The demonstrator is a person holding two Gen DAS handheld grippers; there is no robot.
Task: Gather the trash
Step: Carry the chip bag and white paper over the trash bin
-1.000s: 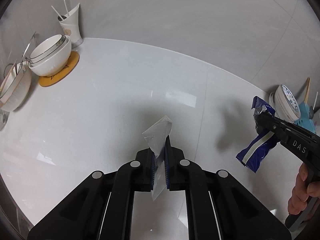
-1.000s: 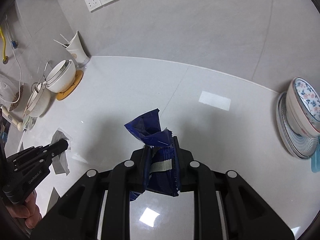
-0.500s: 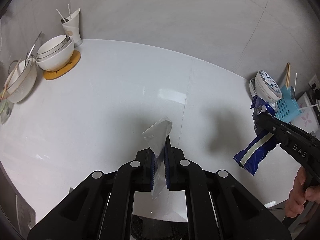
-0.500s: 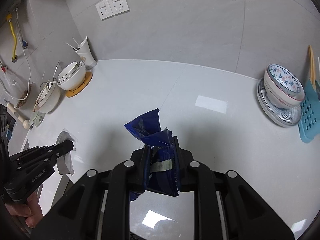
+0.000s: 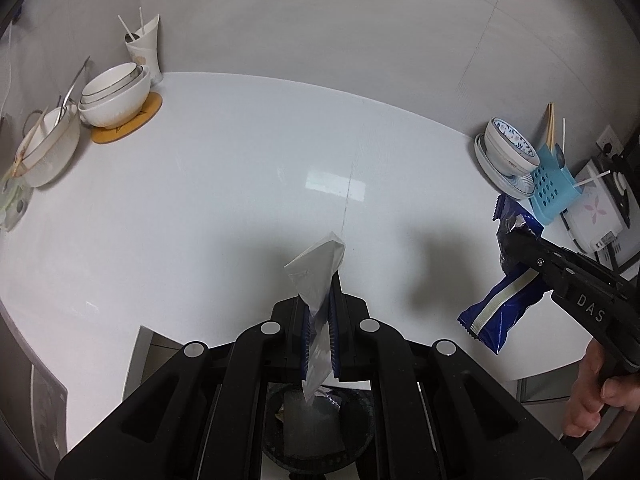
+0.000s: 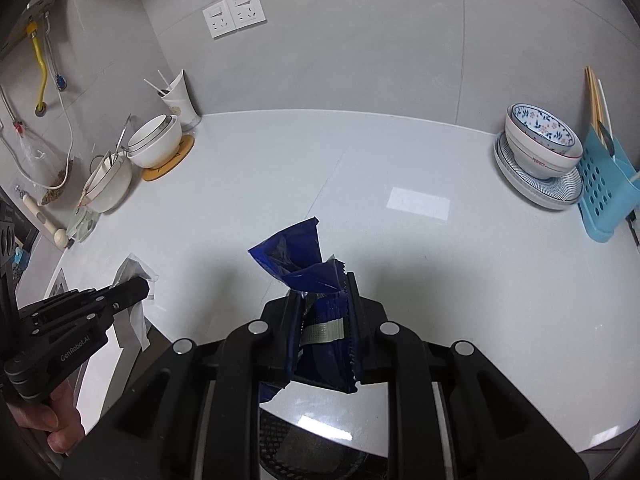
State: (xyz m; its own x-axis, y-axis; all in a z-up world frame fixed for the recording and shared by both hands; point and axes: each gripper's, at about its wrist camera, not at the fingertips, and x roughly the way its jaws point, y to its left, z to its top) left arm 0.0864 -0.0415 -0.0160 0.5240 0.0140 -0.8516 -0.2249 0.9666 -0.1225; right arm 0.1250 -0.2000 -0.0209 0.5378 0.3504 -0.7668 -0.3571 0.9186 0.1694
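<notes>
both claws have drawn back over the trash bin.

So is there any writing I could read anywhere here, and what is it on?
"DAS": white letters on the right gripper body, seen from the left wrist view.
"GenRobot.AI": on the left gripper body, seen from the right wrist view.
Red lettering on the floral bowl: too small to read.
Blue snack wrapper: no legible print.
Clear plastic wrapper: none.

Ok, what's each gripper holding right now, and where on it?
Left gripper pinches the clear wrapper mid-length; right gripper clamps the blue wrapper mid-body.
</notes>
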